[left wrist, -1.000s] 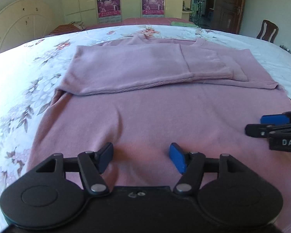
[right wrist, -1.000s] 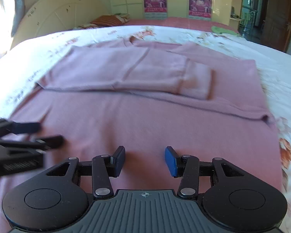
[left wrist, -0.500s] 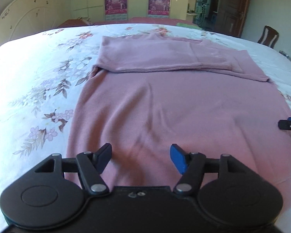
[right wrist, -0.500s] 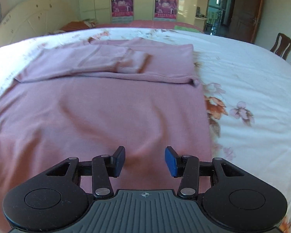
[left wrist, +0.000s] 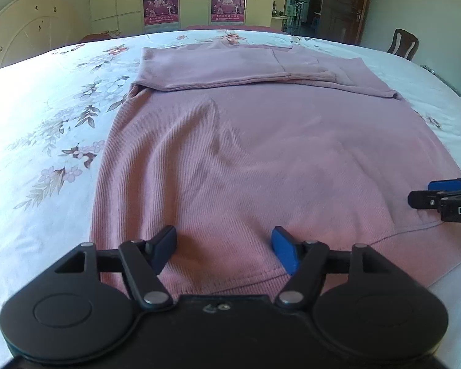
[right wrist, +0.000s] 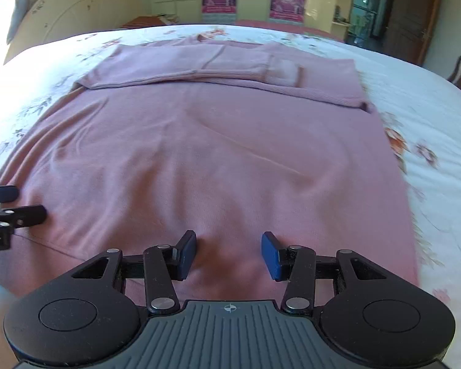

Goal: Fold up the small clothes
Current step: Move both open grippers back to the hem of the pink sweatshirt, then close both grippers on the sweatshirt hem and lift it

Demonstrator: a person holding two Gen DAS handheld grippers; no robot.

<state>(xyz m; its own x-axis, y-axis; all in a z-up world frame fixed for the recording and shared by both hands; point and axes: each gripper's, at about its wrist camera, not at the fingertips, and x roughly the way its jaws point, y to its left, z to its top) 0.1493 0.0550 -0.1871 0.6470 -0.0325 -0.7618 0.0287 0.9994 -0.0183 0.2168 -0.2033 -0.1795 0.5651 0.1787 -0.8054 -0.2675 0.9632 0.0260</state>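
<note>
A pink knit sweater lies flat on the bed, both sleeves folded across its far end. It also shows in the right wrist view. My left gripper is open and empty, low over the near hem at its left part. My right gripper is open and empty over the near hem at its right part. Each gripper shows at the edge of the other's view: the right one, the left one.
The bed has a white floral sheet around the sweater. A cream headboard stands far left. Wardrobes with posters, a door and a chair are behind.
Both grippers pulled back toward the near hem, first spreading apart, then coming closer so each shows again in the other's view. The sweater has not moved. Both stayed open.
</note>
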